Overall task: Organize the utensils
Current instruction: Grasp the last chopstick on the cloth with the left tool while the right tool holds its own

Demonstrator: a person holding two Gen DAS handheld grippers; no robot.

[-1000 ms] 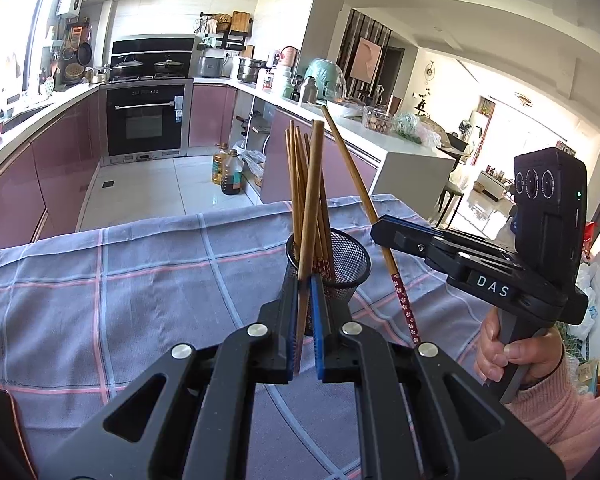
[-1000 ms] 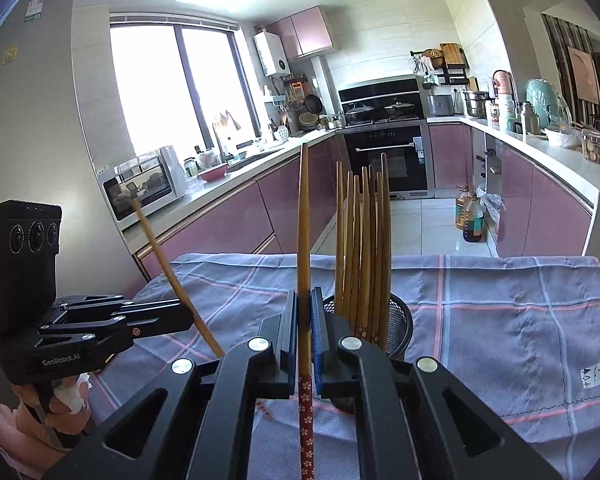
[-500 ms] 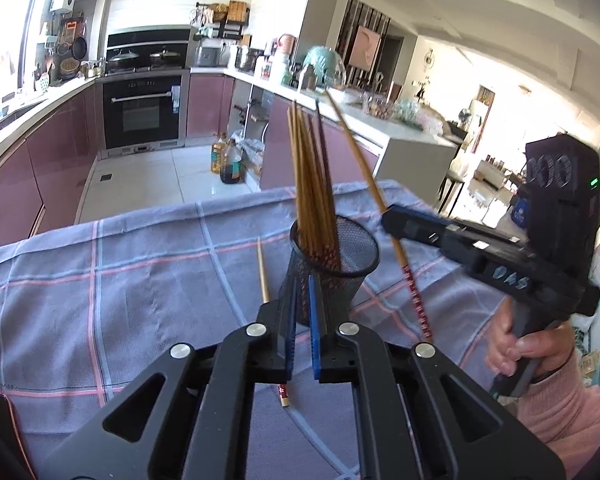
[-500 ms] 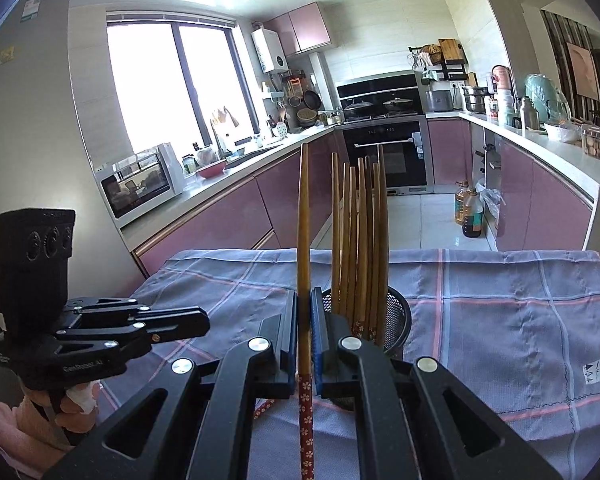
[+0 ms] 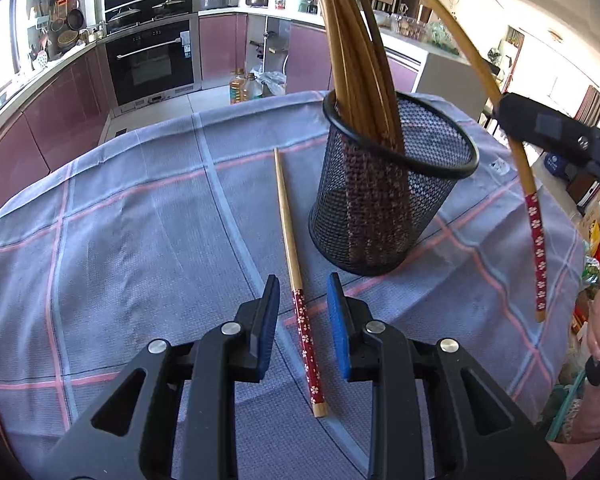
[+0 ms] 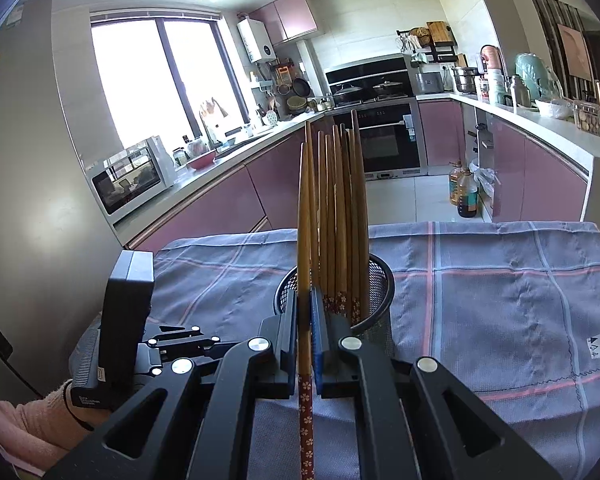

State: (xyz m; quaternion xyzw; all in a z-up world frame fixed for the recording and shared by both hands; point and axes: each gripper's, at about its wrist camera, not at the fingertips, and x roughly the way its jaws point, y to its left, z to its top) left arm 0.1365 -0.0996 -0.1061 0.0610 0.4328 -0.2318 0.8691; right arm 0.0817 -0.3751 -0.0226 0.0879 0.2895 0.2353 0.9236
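A black mesh cup (image 5: 384, 200) (image 6: 374, 312) stands on the checked cloth with several wooden chopsticks (image 5: 352, 52) (image 6: 340, 216) upright in it. One loose chopstick (image 5: 296, 276) with a red flowered end lies flat on the cloth left of the cup. My left gripper (image 5: 303, 304) hangs low over its red end, jaws opening, one blue pad on each side and not touching it. My right gripper (image 6: 305, 312) is shut on another chopstick (image 6: 305, 240) (image 5: 534, 208), held upright beside the cup.
The grey-blue checked cloth (image 5: 140, 240) (image 6: 500, 280) covers the table, whose edges drop off at the far side and right. A person's hand and pink sleeve (image 6: 40, 420) hold the left gripper. Kitchen counters and an oven (image 6: 384, 136) lie beyond.
The left gripper let go of its chopstick into the cup, then sank toward the cloth over the lying chopstick and began opening its jaws. The right gripper kept still with its chopstick.
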